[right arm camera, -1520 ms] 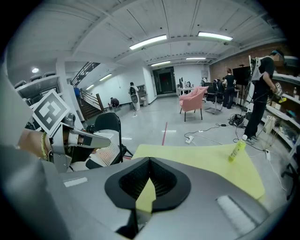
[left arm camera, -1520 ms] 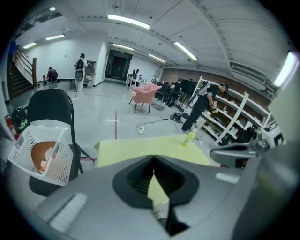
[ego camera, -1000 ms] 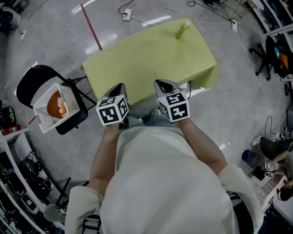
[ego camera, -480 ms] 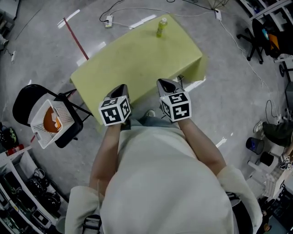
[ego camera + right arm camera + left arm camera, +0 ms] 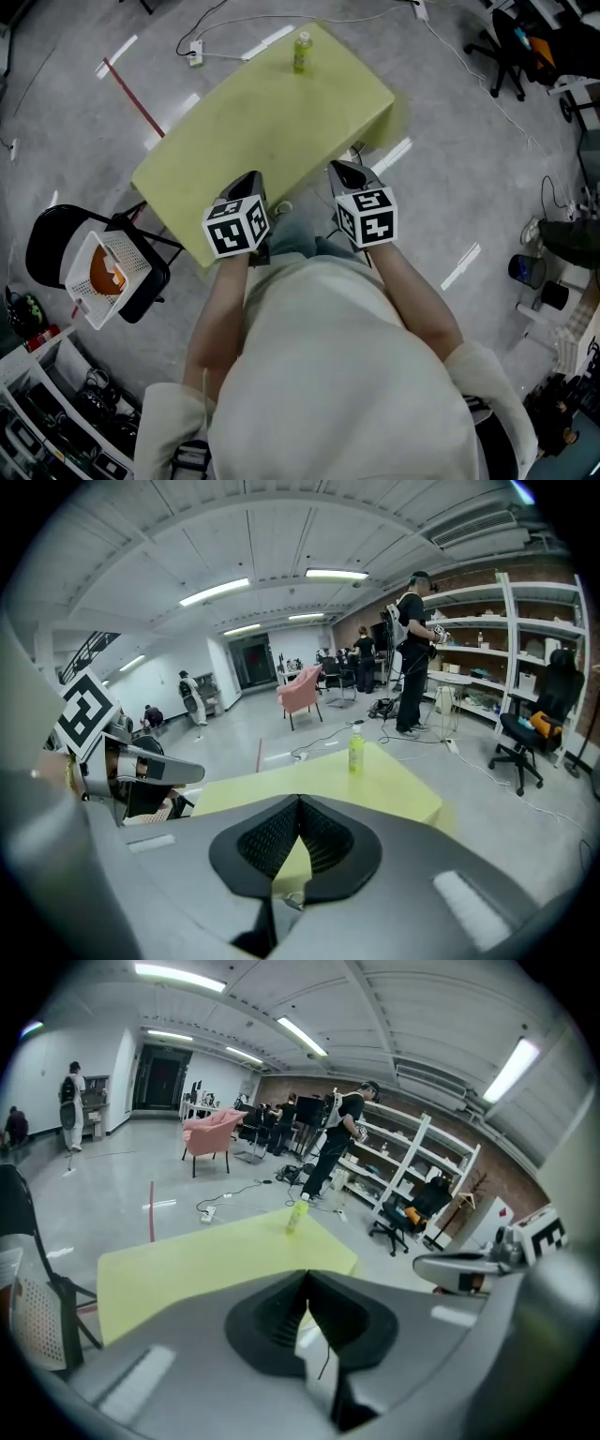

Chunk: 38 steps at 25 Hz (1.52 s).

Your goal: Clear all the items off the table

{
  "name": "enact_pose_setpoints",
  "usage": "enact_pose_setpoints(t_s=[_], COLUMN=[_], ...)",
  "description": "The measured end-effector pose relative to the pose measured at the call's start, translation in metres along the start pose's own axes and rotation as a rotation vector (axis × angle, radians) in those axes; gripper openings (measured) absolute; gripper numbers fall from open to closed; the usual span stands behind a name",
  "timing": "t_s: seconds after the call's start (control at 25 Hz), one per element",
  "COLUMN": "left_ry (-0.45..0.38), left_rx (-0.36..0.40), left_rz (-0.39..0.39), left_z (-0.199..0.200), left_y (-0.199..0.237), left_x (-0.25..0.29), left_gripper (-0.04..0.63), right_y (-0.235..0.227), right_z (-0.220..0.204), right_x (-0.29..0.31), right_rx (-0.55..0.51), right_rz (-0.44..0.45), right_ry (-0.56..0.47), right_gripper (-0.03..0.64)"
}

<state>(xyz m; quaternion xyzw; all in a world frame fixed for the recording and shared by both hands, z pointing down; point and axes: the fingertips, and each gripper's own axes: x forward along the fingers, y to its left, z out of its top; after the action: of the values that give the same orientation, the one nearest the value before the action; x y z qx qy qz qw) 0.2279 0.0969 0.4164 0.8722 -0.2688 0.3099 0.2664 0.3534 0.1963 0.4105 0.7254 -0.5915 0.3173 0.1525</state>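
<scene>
A green bottle (image 5: 302,52) stands upright at the far end of the yellow-green table (image 5: 272,122); nothing else shows on the tabletop. My left gripper (image 5: 248,178) and right gripper (image 5: 342,171) hover side by side over the table's near edge, both shut and empty, far short of the bottle. The left gripper view shows the bottle (image 5: 296,1215) small beyond the shut left gripper (image 5: 307,1274). From the right gripper view, the bottle (image 5: 355,750) stands past the shut right gripper (image 5: 299,803), on the table (image 5: 394,794).
A black folding chair (image 5: 56,244) left of the table carries a white basket (image 5: 94,300) with an orange item inside. Cables and a power strip (image 5: 194,54) lie on the floor beyond the table. Shelving fills the lower left, office chairs (image 5: 506,47) stand at the upper right.
In the head view the table and bottle have drifted left, and the chair with the basket has slid down. Both grippers keep the same shut, side-by-side pose.
</scene>
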Motion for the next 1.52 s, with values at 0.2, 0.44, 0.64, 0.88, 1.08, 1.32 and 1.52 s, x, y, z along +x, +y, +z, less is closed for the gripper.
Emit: enact_pose_setpoints(t_s=[0.2, 0.44, 0.64, 0.88, 1.08, 1.32, 1.52], left_ry=[0.019, 0.029, 0.036, 0.058, 0.075, 0.079, 0.077], left_rx=[0.016, 0.018, 0.026, 0.023, 0.015, 0.003, -0.013], left_rz=[-0.015, -0.021, -0.029, -0.019, -0.011, -0.001, 0.008], left_z=[0.003, 0.010, 0.020, 0.033, 0.045, 0.061, 0.072], left_y=[-0.006, -0.008, -0.011, -0.011, -0.010, -0.008, -0.003], left_x=[0.013, 0.031, 0.052, 0.080, 0.105, 0.132, 0.151], left_gripper=[0.009, 0.009, 0.009, 0.009, 0.009, 0.009, 0.009], right_y=[-0.015, -0.025, -0.037, -0.052, -0.063, -0.077, -0.088], right_z=[0.000, 0.006, 0.010, 0.026, 0.041, 0.051, 0.056], right_x=[0.002, 0.010, 0.026, 0.052, 0.078, 0.105, 0.125], right_rx=[0.005, -0.005, -0.017, -0.028, -0.035, -0.030, -0.028], right_rz=[-0.025, -0.027, -0.026, -0.004, 0.022, 0.044, 0.052], right_ry=[0.008, 0.012, 0.030, 0.053, 0.062, 0.077, 0.093], right_gripper=[-0.002, 0.000, 0.000, 0.000, 0.000, 0.000, -0.001])
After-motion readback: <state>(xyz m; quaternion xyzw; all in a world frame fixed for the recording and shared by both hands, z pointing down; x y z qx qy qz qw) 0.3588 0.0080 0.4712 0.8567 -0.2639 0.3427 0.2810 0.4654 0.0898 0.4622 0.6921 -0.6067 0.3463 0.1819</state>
